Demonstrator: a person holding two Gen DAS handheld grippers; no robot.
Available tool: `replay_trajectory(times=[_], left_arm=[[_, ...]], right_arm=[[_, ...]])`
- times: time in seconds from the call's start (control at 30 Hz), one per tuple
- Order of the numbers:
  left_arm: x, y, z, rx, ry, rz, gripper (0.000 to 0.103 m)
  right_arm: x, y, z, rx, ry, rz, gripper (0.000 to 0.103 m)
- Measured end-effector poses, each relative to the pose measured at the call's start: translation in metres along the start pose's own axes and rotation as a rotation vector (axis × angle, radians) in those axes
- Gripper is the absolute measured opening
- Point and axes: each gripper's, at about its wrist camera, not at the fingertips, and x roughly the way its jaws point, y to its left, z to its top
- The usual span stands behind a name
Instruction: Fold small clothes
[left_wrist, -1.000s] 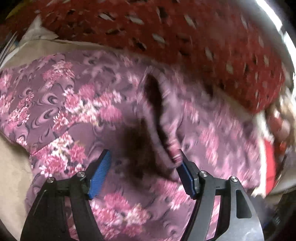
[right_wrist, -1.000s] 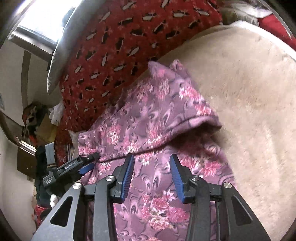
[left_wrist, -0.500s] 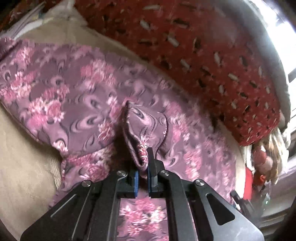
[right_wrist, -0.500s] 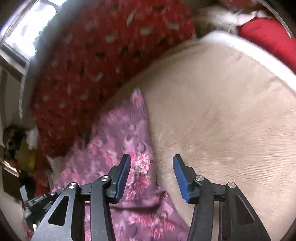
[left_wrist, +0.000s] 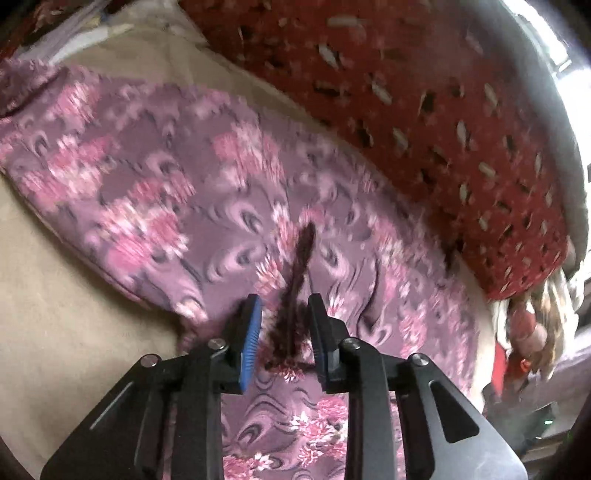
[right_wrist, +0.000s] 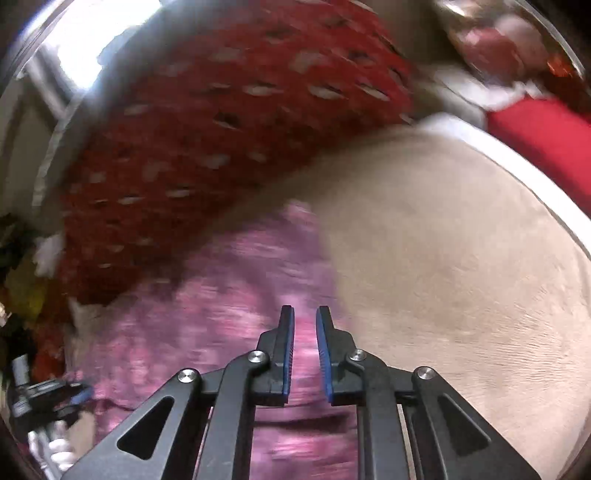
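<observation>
A purple garment with pink flowers (left_wrist: 207, 199) lies spread on a beige blanket (left_wrist: 55, 302). My left gripper (left_wrist: 284, 317) hangs over it with its jaws partly apart; a dark raised fold of the cloth (left_wrist: 299, 266) stands between the blue pads without a firm pinch. In the right wrist view the garment (right_wrist: 221, 295) is blurred. My right gripper (right_wrist: 304, 332) is above its right edge, jaws narrowed to a small gap with nothing clearly between them. The left gripper shows at the lower left of the right wrist view (right_wrist: 48, 398).
A red cover with pale leaf marks (left_wrist: 424, 110) borders the garment at the back; it also shows in the right wrist view (right_wrist: 221, 122). The beige blanket (right_wrist: 461, 277) extends to the right. Red cloth (right_wrist: 546, 136) and clutter lie beyond its edge.
My left gripper, shut on a fold half a second ago, has opened part way and the fold has dropped flatter. My right gripper has narrowed from wide open to a small gap and shifted over the garment.
</observation>
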Motion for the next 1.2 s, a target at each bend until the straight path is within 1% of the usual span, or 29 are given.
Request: replay_trajectory(times=[0.03,0.1,0.17,0.23,0.27,0.3,0.33,0.37,0.43,0.47,0.5,0.53,0.57,0.63,0.7,0.73,0.8,0.87,0.9,0.93,1.0,1.07,1.2], left_arm=[[0.006,0.0,-0.002,-0.003,0.021,0.0,0.023],[0.004,0.002,-0.001,-0.017,0.023,-0.014,0.023],[-0.008,0.009,0.002,-0.048,0.022,-0.047,0.023],[-0.028,0.023,0.005,-0.064,-0.001,-0.059,0.023],[-0.036,0.031,0.006,-0.07,-0.01,-0.059,0.026],[-0.046,0.044,0.01,-0.086,-0.02,-0.065,0.033],[-0.057,0.063,0.017,-0.111,-0.036,-0.06,0.039],[-0.065,0.077,0.022,-0.132,-0.049,-0.037,0.052],[-0.082,0.119,0.036,-0.199,-0.086,0.024,0.053],[-0.087,0.136,0.042,-0.23,-0.094,0.041,0.053],[-0.095,0.158,0.049,-0.271,-0.103,0.066,0.053],[-0.102,0.177,0.055,-0.303,-0.114,0.091,0.053],[-0.109,0.194,0.059,-0.324,-0.126,0.112,0.053],[-0.123,0.225,0.067,-0.356,-0.163,0.16,0.053],[-0.134,0.248,0.076,-0.362,-0.21,0.199,0.054],[-0.136,0.255,0.082,-0.338,-0.224,0.22,0.053],[-0.133,0.26,0.091,-0.276,-0.22,0.262,0.055],[-0.123,0.257,0.1,-0.182,-0.21,0.313,0.055],[-0.116,0.254,0.102,-0.138,-0.203,0.342,0.055],[-0.107,0.249,0.106,-0.085,-0.199,0.386,0.055],[-0.099,0.245,0.115,-0.038,-0.209,0.446,0.055],[-0.101,0.249,0.126,-0.049,-0.237,0.462,0.055],[-0.097,0.251,0.151,-0.095,-0.264,0.433,0.055]], right_arm=[[0.003,0.015,-0.002,-0.033,0.021,0.027,0.015],[0.018,0.055,-0.013,-0.12,0.1,0.089,0.016],[0.035,0.095,-0.029,-0.199,0.171,0.148,0.016],[0.049,0.129,-0.043,-0.252,0.215,0.192,0.016],[0.058,0.146,-0.048,-0.271,0.234,0.214,0.016],[0.068,0.165,-0.054,-0.29,0.253,0.24,0.016],[0.078,0.184,-0.06,-0.304,0.266,0.266,0.016],[0.084,0.197,-0.066,-0.311,0.275,0.287,0.016],[0.093,0.226,-0.076,-0.325,0.292,0.319,0.016],[0.103,0.24,-0.084,-0.339,0.309,0.334,0.016],[0.107,0.251,-0.091,-0.353,0.32,0.333,0.017],[0.113,0.255,-0.1,-0.373,0.337,0.318,0.017],[0.122,0.258,-0.11,-0.398,0.353,0.299,0.023],[0.117,0.257,-0.12,-0.44,0.261,0.304,0.023],[0.117,0.254,-0.12,-0.432,0.248,0.317,0.023],[0.117,0.251,-0.119,-0.421,0.251,0.328,0.023],[0.117,0.246,-0.119,-0.401,0.254,0.348,0.023],[0.116,0.243,-0.117,-0.388,0.253,0.359,0.023],[0.117,0.246,-0.117,-0.384,0.253,0.359,0.023],[0.118,0.248,-0.117,-0.381,0.252,0.362,0.023],[0.117,0.249,-0.116,-0.377,0.25,0.367,0.023],[0.118,0.248,-0.116,-0.37,0.25,0.375,0.023],[0.12,0.246,-0.115,-0.351,0.253,0.397,0.023]])
